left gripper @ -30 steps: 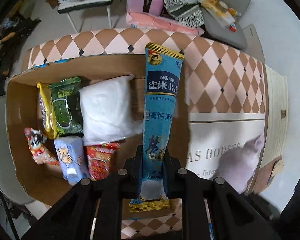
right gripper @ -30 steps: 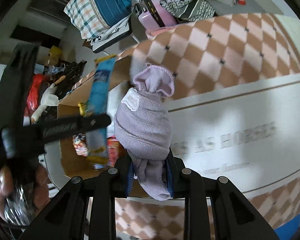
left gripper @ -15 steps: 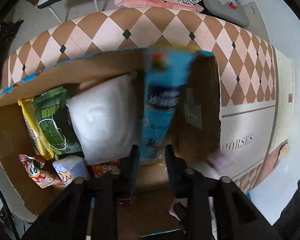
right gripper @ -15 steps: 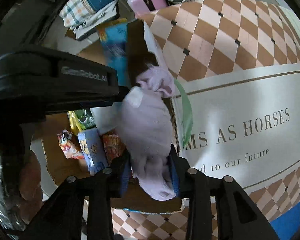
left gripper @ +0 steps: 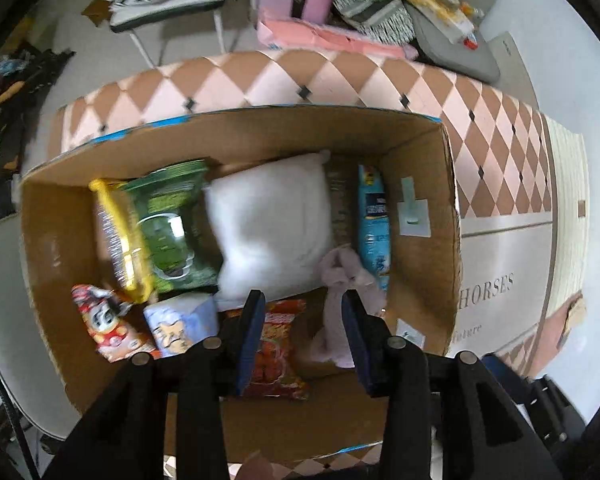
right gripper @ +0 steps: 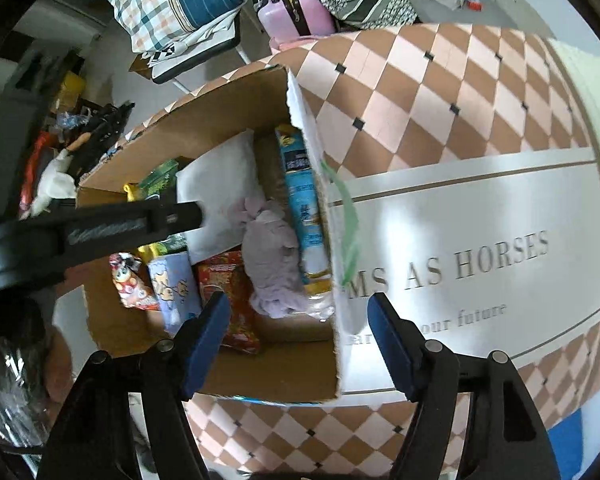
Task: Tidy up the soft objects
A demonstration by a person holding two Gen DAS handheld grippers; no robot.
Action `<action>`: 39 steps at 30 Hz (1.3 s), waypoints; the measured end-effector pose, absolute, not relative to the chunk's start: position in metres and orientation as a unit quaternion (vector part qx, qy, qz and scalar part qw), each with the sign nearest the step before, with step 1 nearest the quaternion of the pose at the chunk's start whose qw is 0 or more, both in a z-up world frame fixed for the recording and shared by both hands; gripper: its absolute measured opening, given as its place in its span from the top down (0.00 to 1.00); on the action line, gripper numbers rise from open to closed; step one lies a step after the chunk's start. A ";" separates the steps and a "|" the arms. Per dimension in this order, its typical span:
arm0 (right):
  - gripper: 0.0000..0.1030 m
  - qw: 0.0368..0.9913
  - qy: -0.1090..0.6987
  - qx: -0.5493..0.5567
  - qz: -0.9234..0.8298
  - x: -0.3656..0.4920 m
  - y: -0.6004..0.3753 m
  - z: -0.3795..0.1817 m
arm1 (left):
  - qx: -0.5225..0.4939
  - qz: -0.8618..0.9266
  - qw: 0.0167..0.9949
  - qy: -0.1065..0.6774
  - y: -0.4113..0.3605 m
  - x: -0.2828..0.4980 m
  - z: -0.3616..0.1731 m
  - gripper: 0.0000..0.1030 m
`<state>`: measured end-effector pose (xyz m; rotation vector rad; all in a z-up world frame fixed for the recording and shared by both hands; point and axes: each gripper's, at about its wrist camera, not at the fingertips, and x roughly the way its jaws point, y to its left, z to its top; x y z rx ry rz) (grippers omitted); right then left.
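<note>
Hanging over the cardboard box, both tongs are opening and hold nothing. The left tongs have a narrow gap; the right tongs are wider. The purple soft toy lies inside the box, touching the blue packet by the wall and the white pillow.

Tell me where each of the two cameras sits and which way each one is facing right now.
Left wrist: on the left gripper, looking straight down into the cardboard box; its own opening fingers show.
Right wrist: on the right gripper, looking steeply down over the box's wall; its opening fingers and the left gripper show.
Shared: box, white pillow, blue packet, lilac cloth.
</note>
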<state>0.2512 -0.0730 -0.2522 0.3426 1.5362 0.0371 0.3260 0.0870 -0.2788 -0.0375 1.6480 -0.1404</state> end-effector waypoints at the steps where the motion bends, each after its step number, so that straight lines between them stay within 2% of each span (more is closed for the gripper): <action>1: 0.29 0.708 0.692 0.140 0.013 0.249 -0.072 -0.251 | -0.016 -0.055 0.686 0.726 0.092 0.320 -0.274 0.64; 11: 0.29 0.725 0.685 0.069 0.008 0.224 -0.053 -0.244 | 0.020 0.022 0.759 0.651 0.128 0.250 -0.238 0.64; 13: 0.28 0.728 0.683 0.060 0.010 0.220 -0.046 -0.243 | 0.021 0.032 0.766 0.642 0.135 0.239 -0.234 0.60; 15: 0.21 0.731 0.681 0.052 0.013 0.218 -0.040 -0.242 | 0.012 0.036 0.774 0.633 0.143 0.231 -0.230 0.42; 16: 0.12 0.732 0.679 0.045 0.014 0.217 -0.037 -0.242 | 0.014 0.043 0.782 0.622 0.147 0.226 -0.228 0.36; 17: 0.06 0.735 0.677 0.038 0.015 0.216 -0.033 -0.242 | 0.019 0.048 0.785 0.617 0.147 0.224 -0.226 0.20; 18: 0.05 0.737 0.675 0.031 0.015 0.216 -0.030 -0.241 | 0.028 0.056 0.789 0.611 0.150 0.222 -0.226 0.09; 19: 0.05 0.739 0.673 0.024 0.013 0.216 -0.028 -0.241 | 0.032 0.060 0.790 0.609 0.152 0.221 -0.226 0.07; 22: 0.00 0.750 0.661 0.001 -0.002 0.217 -0.022 -0.236 | 0.028 0.068 0.792 0.606 0.161 0.218 -0.225 0.07; 32: 0.00 0.768 0.639 -0.027 -0.032 0.225 -0.019 -0.223 | 0.005 0.081 0.791 0.607 0.176 0.218 -0.225 0.07; 39: 0.00 0.789 0.614 -0.012 -0.017 0.204 -0.024 -0.178 | -0.005 0.078 0.810 0.580 0.174 0.199 -0.179 0.07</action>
